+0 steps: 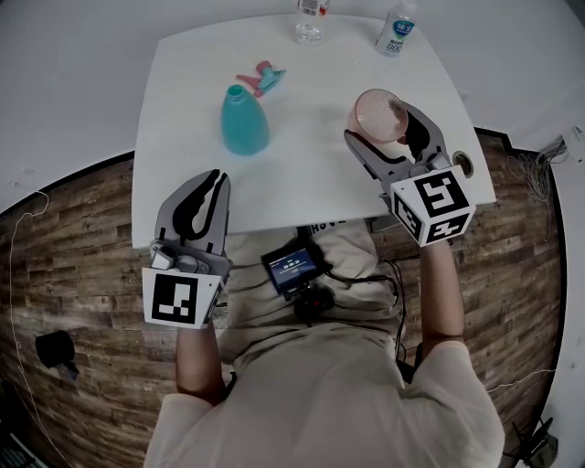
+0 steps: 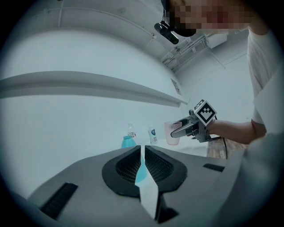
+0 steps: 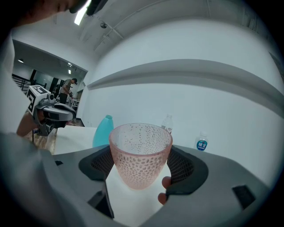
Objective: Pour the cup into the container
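Note:
A pink dimpled cup stands upright between the jaws of my right gripper at the right side of the white table. In the right gripper view both dark pads press on the cup; whether its base touches the table I cannot tell. Nothing shows inside the cup. The teal bottle, uncapped, stands left of the middle and apart from the cup. My left gripper hovers at the table's near edge, jaws together and holding nothing. From the left gripper view the cup and right gripper show at the right.
A pink and teal spray head lies behind the teal bottle. A clear bottle and a labelled bottle stand at the far edge. Wooden floor surrounds the table. Another person stands far off at the left.

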Demonstrator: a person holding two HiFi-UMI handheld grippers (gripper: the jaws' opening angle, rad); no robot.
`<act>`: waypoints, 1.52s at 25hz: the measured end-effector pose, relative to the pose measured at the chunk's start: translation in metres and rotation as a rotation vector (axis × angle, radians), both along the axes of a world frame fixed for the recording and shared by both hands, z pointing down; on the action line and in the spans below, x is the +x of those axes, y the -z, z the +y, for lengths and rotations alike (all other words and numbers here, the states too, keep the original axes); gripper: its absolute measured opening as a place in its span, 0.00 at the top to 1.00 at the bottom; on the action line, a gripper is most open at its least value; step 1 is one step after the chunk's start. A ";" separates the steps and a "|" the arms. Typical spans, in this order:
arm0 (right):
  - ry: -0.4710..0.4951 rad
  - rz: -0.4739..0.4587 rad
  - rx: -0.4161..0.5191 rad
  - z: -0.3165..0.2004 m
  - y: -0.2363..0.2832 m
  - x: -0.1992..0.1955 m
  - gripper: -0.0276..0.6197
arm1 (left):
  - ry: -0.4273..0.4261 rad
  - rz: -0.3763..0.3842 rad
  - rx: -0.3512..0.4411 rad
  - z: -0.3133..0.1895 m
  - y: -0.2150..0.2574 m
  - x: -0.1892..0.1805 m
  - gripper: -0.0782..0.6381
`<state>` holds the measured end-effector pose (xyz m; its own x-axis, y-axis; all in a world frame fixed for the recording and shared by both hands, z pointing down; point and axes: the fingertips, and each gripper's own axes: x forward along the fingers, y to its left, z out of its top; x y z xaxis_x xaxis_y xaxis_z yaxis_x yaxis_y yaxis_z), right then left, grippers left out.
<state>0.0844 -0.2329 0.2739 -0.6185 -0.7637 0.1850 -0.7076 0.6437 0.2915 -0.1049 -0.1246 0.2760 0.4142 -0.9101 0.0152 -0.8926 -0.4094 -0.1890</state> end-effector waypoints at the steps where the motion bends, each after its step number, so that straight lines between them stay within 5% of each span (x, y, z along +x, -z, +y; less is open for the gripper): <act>1: -0.001 0.000 -0.004 -0.001 -0.001 0.000 0.38 | -0.002 -0.001 0.002 0.000 0.000 0.000 0.84; 38: -0.023 0.022 -0.107 -0.015 -0.038 0.008 0.38 | -0.017 0.019 -0.009 0.002 -0.001 0.005 0.84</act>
<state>0.0929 -0.2481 0.3114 -0.5960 -0.7528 0.2794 -0.7165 0.6557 0.2380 -0.0998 -0.1230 0.2773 0.4295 -0.9030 0.0149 -0.8891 -0.4256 -0.1685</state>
